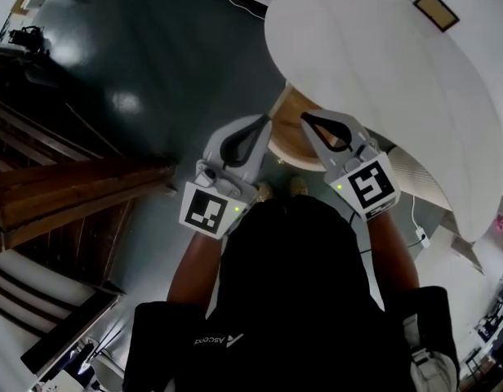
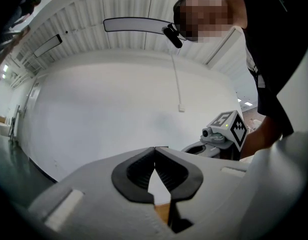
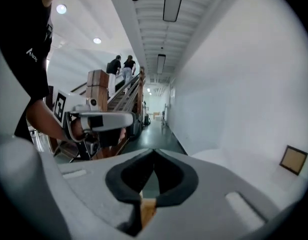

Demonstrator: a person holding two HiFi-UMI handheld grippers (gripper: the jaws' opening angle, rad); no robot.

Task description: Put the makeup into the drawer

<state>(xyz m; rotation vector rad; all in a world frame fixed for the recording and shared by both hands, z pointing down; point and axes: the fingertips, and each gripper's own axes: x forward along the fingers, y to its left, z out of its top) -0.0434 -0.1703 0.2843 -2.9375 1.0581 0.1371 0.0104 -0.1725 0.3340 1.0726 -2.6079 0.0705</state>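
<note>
Both grippers held side by side at waist height, jaws shut and empty; makeup and drawer: cannot tell where from these views.
Left gripper (image 1: 266,121) has its pads meeting at the tips with nothing between them, and right gripper (image 1: 305,119) is the same, just beside it and not touching. Black shirt (image 1: 292,300) fills the bottom of the head view and hides the floor nearest the person. Two shoes (image 1: 264,191) show just below the grippers, next to a round wooden top (image 1: 291,137) that the jaw tips partly cover. Dark glossy floor (image 1: 153,72) runs beyond, wooden staircase (image 1: 72,194) to the left, curved white wall (image 1: 382,64) to the right with a small brown framed square (image 1: 436,9). Two people (image 3: 121,69) on the stairs far off in the right gripper view.
</note>
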